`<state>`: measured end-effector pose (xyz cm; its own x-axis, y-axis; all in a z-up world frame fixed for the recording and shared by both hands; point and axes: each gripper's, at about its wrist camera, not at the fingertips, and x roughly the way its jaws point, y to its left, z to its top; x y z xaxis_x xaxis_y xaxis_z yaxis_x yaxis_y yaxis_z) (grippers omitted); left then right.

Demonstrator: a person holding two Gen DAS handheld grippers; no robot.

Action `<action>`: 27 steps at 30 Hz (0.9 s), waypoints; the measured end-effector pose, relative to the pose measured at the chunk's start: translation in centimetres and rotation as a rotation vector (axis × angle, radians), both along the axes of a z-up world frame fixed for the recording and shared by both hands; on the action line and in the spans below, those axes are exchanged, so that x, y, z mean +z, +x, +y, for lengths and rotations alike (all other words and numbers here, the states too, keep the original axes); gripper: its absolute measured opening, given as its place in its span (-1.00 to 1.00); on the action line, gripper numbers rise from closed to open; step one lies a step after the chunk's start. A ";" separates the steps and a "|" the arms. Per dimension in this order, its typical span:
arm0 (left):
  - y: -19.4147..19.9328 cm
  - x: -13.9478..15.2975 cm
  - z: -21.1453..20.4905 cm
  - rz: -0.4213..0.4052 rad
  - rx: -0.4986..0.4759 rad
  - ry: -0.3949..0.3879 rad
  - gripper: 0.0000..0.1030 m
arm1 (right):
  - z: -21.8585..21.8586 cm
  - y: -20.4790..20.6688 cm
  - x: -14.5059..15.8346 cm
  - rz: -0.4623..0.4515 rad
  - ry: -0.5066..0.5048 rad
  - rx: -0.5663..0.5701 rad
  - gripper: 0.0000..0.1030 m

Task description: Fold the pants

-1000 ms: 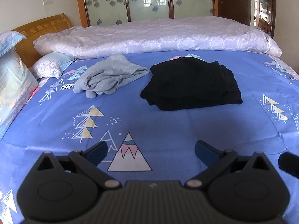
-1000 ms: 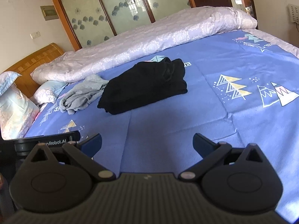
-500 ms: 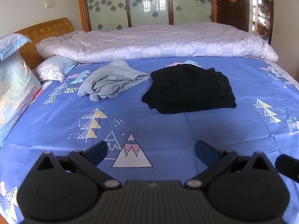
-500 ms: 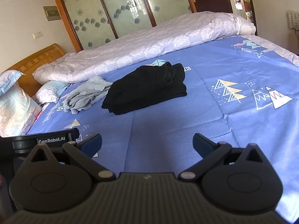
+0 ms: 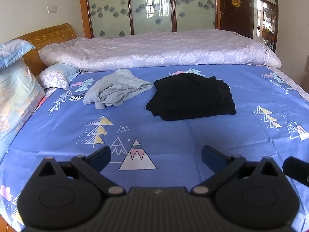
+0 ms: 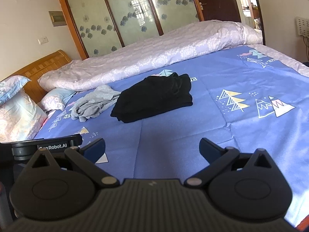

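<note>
Black pants (image 5: 191,96) lie folded in a compact stack on the blue bedsheet (image 5: 164,135), mid bed; they also show in the right wrist view (image 6: 154,98). A crumpled grey garment (image 5: 115,90) lies just left of them, also seen in the right wrist view (image 6: 94,102). My left gripper (image 5: 156,154) is open and empty, well short of the pants, near the bed's front edge. My right gripper (image 6: 152,147) is open and empty, also well back from the pants. The left gripper's body (image 6: 48,147) shows at the right wrist view's left edge.
A rolled lilac quilt (image 5: 154,54) runs along the far side of the bed. Pillows (image 5: 17,89) and a wooden headboard (image 5: 46,36) are at the left. Glass wardrobe doors (image 5: 152,7) and a dark door (image 5: 235,7) stand behind.
Both grippers have drawn back and risen from the bed, so the pants and grey garment look smaller and farther. Both stayed open. The clothes have not moved.
</note>
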<state>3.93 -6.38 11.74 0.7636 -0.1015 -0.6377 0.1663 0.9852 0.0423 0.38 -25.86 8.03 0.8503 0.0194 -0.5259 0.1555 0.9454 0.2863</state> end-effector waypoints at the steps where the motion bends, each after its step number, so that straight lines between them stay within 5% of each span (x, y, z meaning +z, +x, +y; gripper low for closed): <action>1: -0.1 0.1 0.0 0.000 -0.001 0.000 1.00 | 0.0 -0.1 0.1 -0.001 0.000 0.000 1.00; 27: -2.0 0.4 0.3 0.012 0.001 0.002 1.00 | 0.0 -1.3 0.6 -0.021 0.002 0.003 1.00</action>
